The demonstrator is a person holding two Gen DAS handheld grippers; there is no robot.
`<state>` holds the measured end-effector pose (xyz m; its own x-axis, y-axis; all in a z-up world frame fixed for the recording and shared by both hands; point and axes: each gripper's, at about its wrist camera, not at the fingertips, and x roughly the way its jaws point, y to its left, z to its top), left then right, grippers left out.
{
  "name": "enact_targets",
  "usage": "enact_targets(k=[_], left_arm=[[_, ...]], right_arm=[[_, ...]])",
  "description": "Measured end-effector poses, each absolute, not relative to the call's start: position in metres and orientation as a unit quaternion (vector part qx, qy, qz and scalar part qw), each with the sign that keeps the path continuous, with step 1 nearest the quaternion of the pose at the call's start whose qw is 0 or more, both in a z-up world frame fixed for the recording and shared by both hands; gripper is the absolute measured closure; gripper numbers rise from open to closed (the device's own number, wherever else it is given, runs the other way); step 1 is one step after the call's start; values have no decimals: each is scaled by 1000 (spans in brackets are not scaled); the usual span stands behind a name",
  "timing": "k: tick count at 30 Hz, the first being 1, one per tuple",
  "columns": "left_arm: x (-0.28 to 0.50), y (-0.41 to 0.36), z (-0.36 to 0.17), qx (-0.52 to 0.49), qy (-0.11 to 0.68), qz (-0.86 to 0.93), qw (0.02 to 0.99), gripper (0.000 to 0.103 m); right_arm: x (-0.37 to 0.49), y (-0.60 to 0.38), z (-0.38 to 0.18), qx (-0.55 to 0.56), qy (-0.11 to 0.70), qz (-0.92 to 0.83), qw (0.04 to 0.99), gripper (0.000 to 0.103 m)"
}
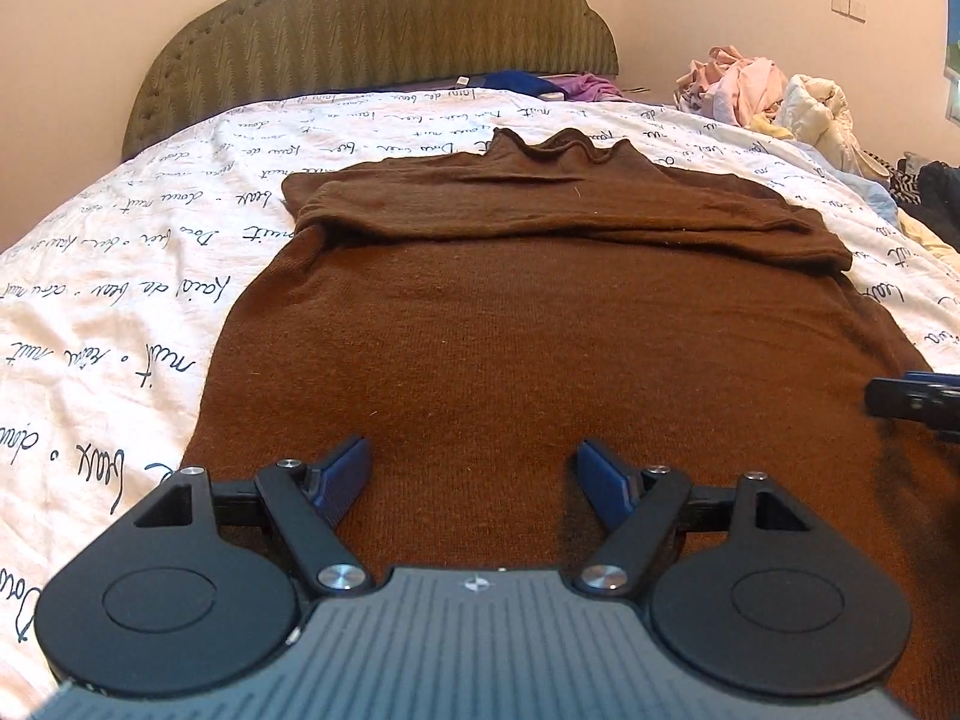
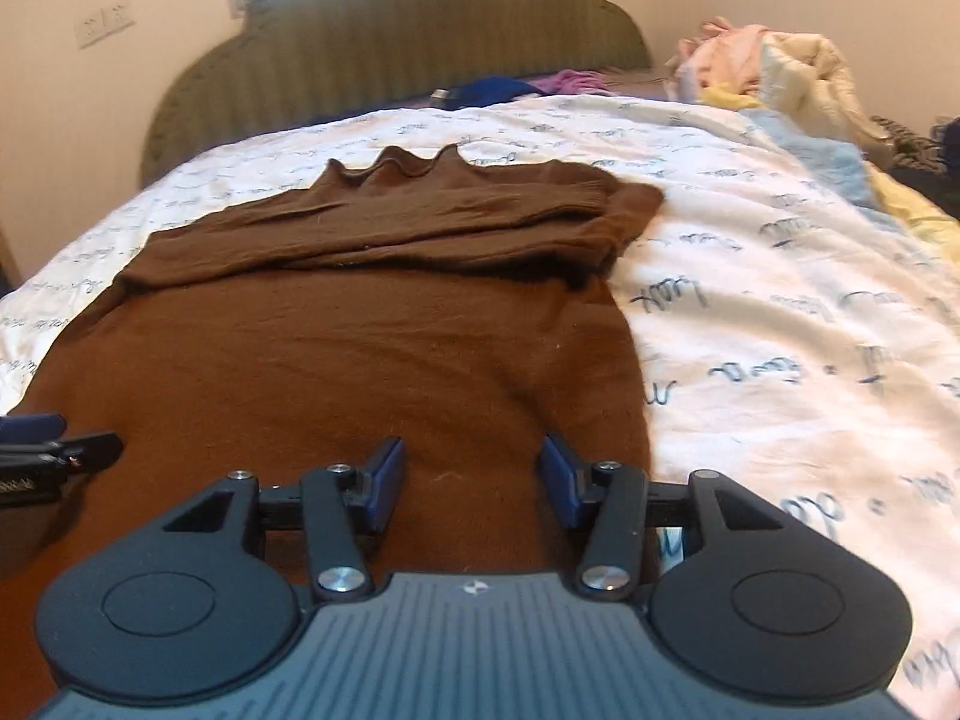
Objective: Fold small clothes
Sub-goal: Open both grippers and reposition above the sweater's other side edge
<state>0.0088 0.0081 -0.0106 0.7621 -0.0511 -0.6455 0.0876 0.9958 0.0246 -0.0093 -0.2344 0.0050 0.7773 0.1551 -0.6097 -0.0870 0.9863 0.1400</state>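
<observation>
Both hand-held grippers, left and right, hang open over the brown sweater spread ahead on the bed. If you pinch one layer only, the folded sleeves farther ahead may slip.

**Brown sweater spread on a bed, seen from the left gripper**

A dark brown knit turtleneck sweater lies flat on a white bedsheet printed with cursive script, its sleeves folded across the chest. The left gripper, blue-padded fingers spread wide, sits over the near hem. The right gripper's black tip enters from the right edge. An olive padded headboard stands behind.
</observation>
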Motion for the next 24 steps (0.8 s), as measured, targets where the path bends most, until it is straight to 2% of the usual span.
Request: enact_targets(k=[1, 3, 4, 6, 9, 13, 14, 15, 18, 21, 23, 24], left_arm=[[10, 7, -11, 28, 343, -36, 938, 27], [10, 6, -11, 32, 344, -35, 938, 27], [10, 6, -11, 34, 344, -35, 938, 27], [7, 7, -9, 40, 345, -33, 937, 26], [-9, 11, -6, 64, 341, -31, 937, 22], [-23, 14, -10, 71, 334, -30, 939, 19], [-22, 15, -10, 70, 335, -32, 939, 19], [-21, 17, -10, 69, 337, -33, 938, 16], [-20, 25, -9, 78, 341, -44, 936, 15], [-31, 25, -2, 104, 336, -26, 936, 18], [-45, 23, 6, 78, 342, -35, 936, 26], [-54, 21, 10, 58, 344, -51, 936, 26]], right_arm=[[-15, -227, 7, 48, 320, 81, 943, 52], [-18, -212, -6, 14, 332, 103, 938, 40], [-21, -208, -18, -11, 332, 102, 938, 38], [-19, -224, -16, 28, 332, 106, 937, 37], [-22, -230, -13, -10, 338, 56, 939, 36], [-42, -220, 1, 18, 328, 109, 938, 36], [-42, -213, -8, -2, 345, 112, 932, 35], [-42, -211, -19, -22, 342, 115, 933, 30], [-39, -234, -18, 7, 344, 109, 933, 27], [-46, -236, -7, -7, 355, 64, 933, 26], [-63, -231, 2, 20, 343, 102, 934, 25], [-71, -225, 4, 24, 338, 121, 933, 26]])
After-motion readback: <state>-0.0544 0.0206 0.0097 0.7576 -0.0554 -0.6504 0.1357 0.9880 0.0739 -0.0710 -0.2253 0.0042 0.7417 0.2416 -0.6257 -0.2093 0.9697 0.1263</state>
